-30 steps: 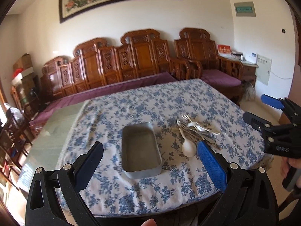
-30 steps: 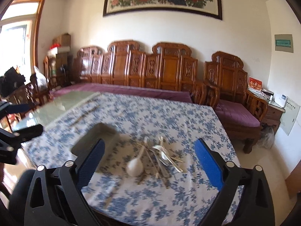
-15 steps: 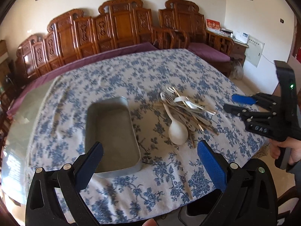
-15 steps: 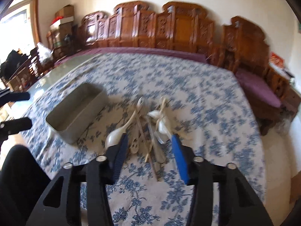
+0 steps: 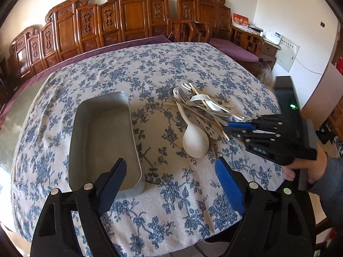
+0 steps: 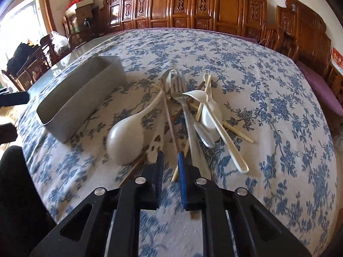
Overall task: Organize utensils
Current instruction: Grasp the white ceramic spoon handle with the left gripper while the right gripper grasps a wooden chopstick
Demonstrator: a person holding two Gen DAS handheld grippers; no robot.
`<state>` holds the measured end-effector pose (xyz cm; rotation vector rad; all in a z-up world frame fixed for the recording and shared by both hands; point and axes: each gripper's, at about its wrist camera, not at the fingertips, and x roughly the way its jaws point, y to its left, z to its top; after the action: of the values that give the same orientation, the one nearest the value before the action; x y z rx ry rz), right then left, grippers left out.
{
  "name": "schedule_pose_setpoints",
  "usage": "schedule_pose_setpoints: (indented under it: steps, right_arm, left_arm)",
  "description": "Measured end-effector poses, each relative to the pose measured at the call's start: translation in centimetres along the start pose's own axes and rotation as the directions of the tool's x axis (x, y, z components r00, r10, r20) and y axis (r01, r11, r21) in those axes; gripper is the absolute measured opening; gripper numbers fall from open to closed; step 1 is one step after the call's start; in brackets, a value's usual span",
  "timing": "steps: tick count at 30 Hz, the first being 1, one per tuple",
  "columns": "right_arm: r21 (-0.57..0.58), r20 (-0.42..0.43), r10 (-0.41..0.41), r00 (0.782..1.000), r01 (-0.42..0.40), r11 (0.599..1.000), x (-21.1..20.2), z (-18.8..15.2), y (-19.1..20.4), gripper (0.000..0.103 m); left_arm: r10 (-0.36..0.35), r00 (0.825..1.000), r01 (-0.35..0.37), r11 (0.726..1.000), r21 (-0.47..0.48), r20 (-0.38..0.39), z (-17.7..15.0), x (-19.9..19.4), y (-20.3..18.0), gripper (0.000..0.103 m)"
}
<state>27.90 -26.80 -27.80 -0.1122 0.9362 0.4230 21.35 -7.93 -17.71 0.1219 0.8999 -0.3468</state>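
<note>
Floral-clothed bench (image 6: 268, 85) carries the utensil pile (image 6: 188, 115), handles running near-to-far, just beyond the right gripper (image 6: 170, 156), whose jaws have just been closing, nearly clenched on nothing, while the farther left gripper (image 5: 171, 171) has its jaws released.

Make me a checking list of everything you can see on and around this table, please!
Surface: blue-flowered tablecloth on the table.
Job's things: empty metal tray; utensil pile beside it, with a big white spoon, forks and chopsticks.
Clutter: nothing seen.
Grippers: left gripper open, holding nothing, its fingers just closing a little; right gripper nearly shut at the pile's near end, just closing, grip unclear.
Cables: nothing seen.
Surroundings: carved wooden chairs.
</note>
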Motion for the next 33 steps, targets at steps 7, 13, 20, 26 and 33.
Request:
schedule_pose_setpoints:
  steps: [7, 13, 20, 26, 33]
  right_arm:
    - [-0.022, -0.024, 0.011, 1.000, -0.011, 1.000, 1.5, 0.9, -0.1, 0.010]
    - [-0.037, -0.051, -0.027, 0.998, 0.025, 0.999, 2.4, 1.6, -0.4, 0.010]
    - [-0.043, -0.058, 0.005, 0.998, -0.008, 0.999, 2.5, 1.7, -0.9, 0.007]
    - [-0.021, -0.022, 0.058, 0.998, -0.058, 0.998, 1.0, 1.5, -0.6, 0.006]
    - [0.026, 0.041, 0.061, 0.997, -0.062, 0.998, -2.3, 1.3, -1.9, 0.006]
  left_arm:
    - [0.015, 0.999, -0.014, 1.000, 0.017, -0.032, 0.9, 2.0, -0.6, 0.081]
    - [0.015, 0.999, -0.014, 1.000, 0.009, -0.045, 0.5, 2.7, -1.1, 0.081]
    - [0.022, 0.998, -0.021, 1.000, 0.013, -0.058, 0.9, 3.6, -1.2, 0.081]
    - [0.017, 0.998, -0.017, 1.000, 0.004, -0.064, 2.3, 5.1, -1.3, 0.081]
    - [-0.004, 0.995, 0.005, 1.000, 0.005, -0.098, 4.6, 7.6, -2.0, 0.071]
